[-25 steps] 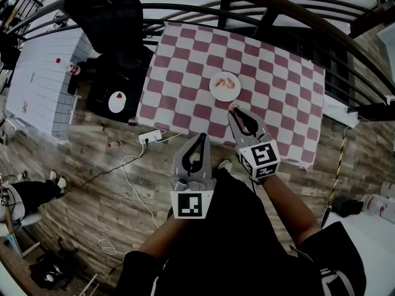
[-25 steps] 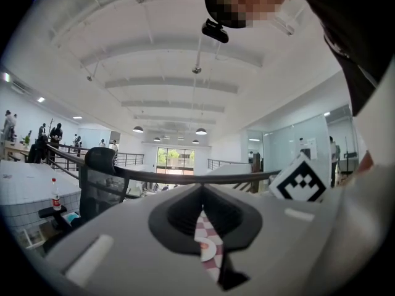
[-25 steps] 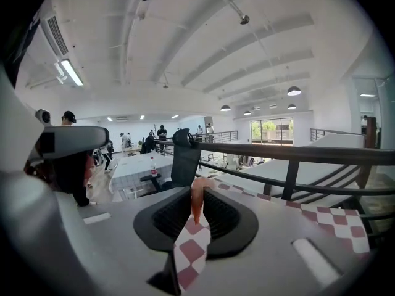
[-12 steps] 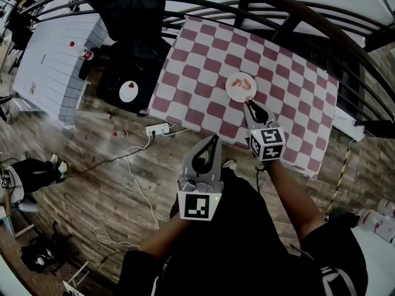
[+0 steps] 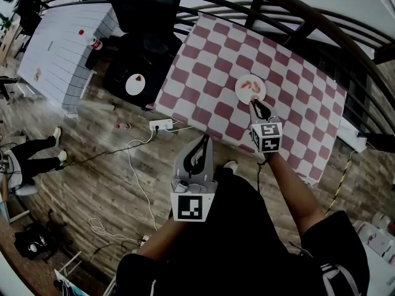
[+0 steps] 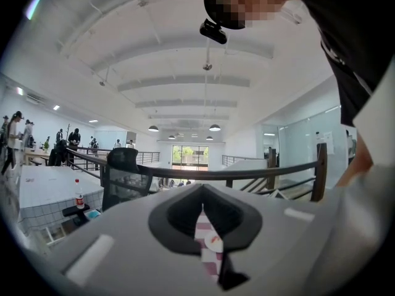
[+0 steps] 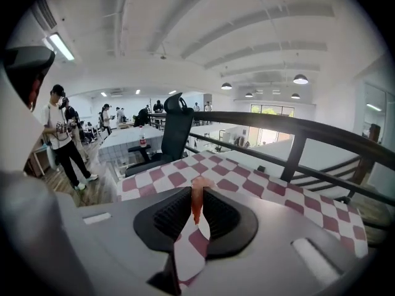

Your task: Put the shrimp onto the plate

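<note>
A wood-plank floor [image 5: 105,184] runs under a table [image 5: 203,97] covered in a red-and-white checked cloth, which sits toward 1 o'clock in the head view with a dark railing [image 5: 296,17] curving behind it. A black office chair [image 5: 145,5] stands at 11 o'clock, and a power strip [image 5: 162,125] lies on the floor off the table's near corner. On the cloth rests a small white plate [image 5: 239,92] with pink shrimps on it [image 5: 249,85]. The right gripper [image 5: 254,105] reaches over the table with its tips at the plate's 6 o'clock edge. In the right gripper view its jaws are closed to a narrow gap and pinch one shrimp [image 7: 196,195], which hangs upright between the ribbed pads [image 7: 176,213] above the checks. The left gripper [image 5: 203,140] is at 7 o'clock from the right one, over bare floor and well apart from the table. In its own view the jaws are pressed together with nothing between them, and a sliver of cloth and plate shows past them.
</note>
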The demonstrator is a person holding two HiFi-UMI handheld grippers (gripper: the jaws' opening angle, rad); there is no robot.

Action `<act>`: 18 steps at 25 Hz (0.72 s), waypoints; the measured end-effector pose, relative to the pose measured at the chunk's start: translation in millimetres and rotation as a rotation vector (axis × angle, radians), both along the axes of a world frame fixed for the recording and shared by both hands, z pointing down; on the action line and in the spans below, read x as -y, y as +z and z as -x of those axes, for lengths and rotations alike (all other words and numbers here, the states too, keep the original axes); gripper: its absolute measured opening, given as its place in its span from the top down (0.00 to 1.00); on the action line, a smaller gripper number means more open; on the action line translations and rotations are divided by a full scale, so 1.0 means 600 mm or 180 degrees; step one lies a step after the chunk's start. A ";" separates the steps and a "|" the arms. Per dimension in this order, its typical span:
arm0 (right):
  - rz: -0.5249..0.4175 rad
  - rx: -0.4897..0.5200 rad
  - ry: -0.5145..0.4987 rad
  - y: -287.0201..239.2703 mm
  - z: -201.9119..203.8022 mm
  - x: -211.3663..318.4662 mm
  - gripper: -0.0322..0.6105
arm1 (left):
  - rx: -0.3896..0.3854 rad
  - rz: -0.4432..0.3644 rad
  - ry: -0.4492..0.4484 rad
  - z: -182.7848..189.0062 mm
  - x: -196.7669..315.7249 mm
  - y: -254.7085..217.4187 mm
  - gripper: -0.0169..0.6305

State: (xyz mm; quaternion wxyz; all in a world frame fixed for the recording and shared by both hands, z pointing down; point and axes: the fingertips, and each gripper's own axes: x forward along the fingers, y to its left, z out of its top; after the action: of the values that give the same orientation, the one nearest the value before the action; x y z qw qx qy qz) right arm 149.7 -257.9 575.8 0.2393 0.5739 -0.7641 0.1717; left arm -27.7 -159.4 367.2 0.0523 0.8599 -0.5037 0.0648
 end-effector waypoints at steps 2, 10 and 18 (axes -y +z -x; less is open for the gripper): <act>0.0048 -0.0055 -0.0033 0.017 -0.002 0.006 0.86 | 0.0020 -0.0034 -0.0019 0.003 0.003 -0.002 0.96; 0.0228 -0.0060 -0.0016 0.078 -0.018 0.031 0.86 | 0.0089 0.0068 -0.0047 0.000 0.009 0.012 0.96; 0.0438 -0.0187 -0.0151 0.140 -0.027 0.059 0.86 | 0.0158 0.0083 -0.0127 0.007 0.016 0.025 0.96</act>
State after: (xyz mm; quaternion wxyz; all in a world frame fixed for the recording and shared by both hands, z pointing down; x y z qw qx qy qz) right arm 166.0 -293.1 660.0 0.3045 0.5426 -0.7565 0.2012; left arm -32.2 -168.7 382.1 0.0523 0.8470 -0.5210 0.0916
